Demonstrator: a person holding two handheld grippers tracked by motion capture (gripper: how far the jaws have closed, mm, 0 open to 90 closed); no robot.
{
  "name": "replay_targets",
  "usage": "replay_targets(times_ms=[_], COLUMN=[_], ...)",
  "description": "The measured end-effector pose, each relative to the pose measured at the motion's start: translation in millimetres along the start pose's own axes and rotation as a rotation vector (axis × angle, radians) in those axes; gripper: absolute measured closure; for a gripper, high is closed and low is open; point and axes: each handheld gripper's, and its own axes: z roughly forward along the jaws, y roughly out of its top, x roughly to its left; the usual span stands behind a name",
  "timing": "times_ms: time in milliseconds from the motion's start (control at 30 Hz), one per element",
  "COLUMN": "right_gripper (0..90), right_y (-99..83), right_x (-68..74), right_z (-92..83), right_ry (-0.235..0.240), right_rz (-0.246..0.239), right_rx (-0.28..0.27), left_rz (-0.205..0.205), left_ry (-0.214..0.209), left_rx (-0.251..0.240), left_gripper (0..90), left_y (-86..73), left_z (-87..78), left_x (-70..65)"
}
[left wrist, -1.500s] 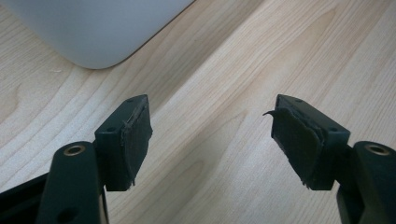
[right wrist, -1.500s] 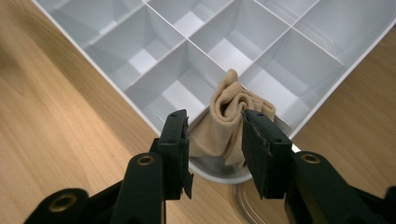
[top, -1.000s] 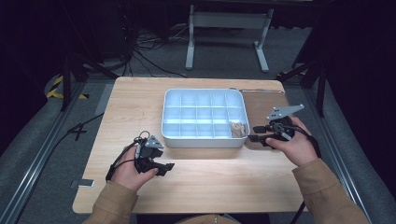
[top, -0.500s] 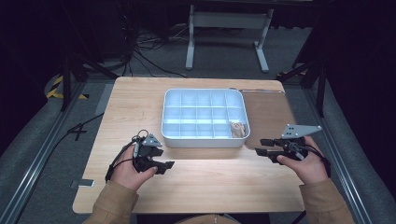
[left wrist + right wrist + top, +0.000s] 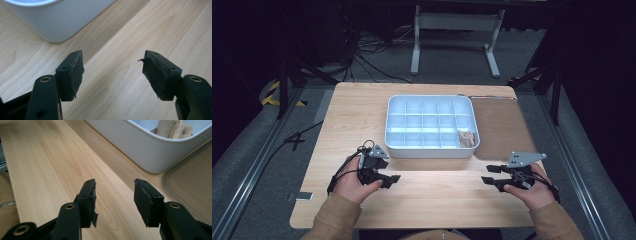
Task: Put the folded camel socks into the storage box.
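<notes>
- Light wooden table [image 5: 427,200] fills the frame's centre.
- Left gripper [image 5: 393,179], lower left: fingers [image 5: 72,75] wide apart, empty.
- White compartmented plastic tray [image 5: 431,148], centre, holds beige crumpled cloth [image 5: 467,139] in its lower-right compartment.
- Right gripper [image 5: 488,174], lower right: fingers [image 5: 87,200] parted, empty.

The table [image 5: 422,200] is pale wood with a smooth matt grain, the divided tray [image 5: 430,148] smooth white plastic with a soft sheen, the beige bundle [image 5: 172,128] in its near right corner compartment looks like cloth, and the black jaw pads [image 5: 76,75] are matt, frayed rubbery sheet.
</notes>
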Motion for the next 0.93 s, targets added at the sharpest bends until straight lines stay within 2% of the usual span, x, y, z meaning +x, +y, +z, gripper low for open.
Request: replay_targets(times_ms=[100, 133, 267, 400, 500, 567, 700, 767, 933], right_gripper=[51.1, 51.1, 50.3, 49.2, 48.6, 47.8, 46.0, 44.9, 44.2], right_y=[-8.6, -13.0, -22.1, -28.7, -33.8, -38.2, -40.8, -41.1, -41.5], right_x=[-0.9, -2.2, -5.3, -3.7, -1.6, 0.4, 2.0, 2.0, 0.6], right_z=[8.7, 13.0, 20.1, 26.2, 28.1, 29.4, 33.1, 33.6, 34.5], right_ry=[-0.002, -0.010, -0.033, -0.042, -0.045, -0.038, -0.044, -0.047, -0.059], right_rz=[-0.001, -0.003, 0.013, 0.006, -0.004, 0.013, 0.006, -0.001, 0.003], right_rx=[0.035, 0.065, 0.086, 0.091, 0.073, 0.063, 0.070, 0.067, 0.053], left_rz=[0.006, 0.010, -0.001, 0.001, -0.001, 0.003, -0.002, 0.000, -0.011], left_ry=[0.011, 0.004, 0.004, 0.002, 0.007, 0.003, 0.002, 0.021, 0.025], left_rx=[0.025, 0.038, 0.041, 0.046, 0.045, 0.052, 0.051, 0.059, 0.063], left_gripper=[32.9, 32.7, 32.7, 32.7, 32.6, 32.4, 31.8, 31.5, 31.4], left_y=[-2.1, -2.5, -4.4, -4.5, -5.5, -5.7, -8.3, -10.5, -15.6], left_z=[4.5, 5.0, 7.4, 7.6, 9.1, 9.7, 11.8, 12.2, 13.0], left_x=[2.3, 3.4, 4.7, 6.0, 5.8, 6.9, 10.9, 14.5, 22.6])
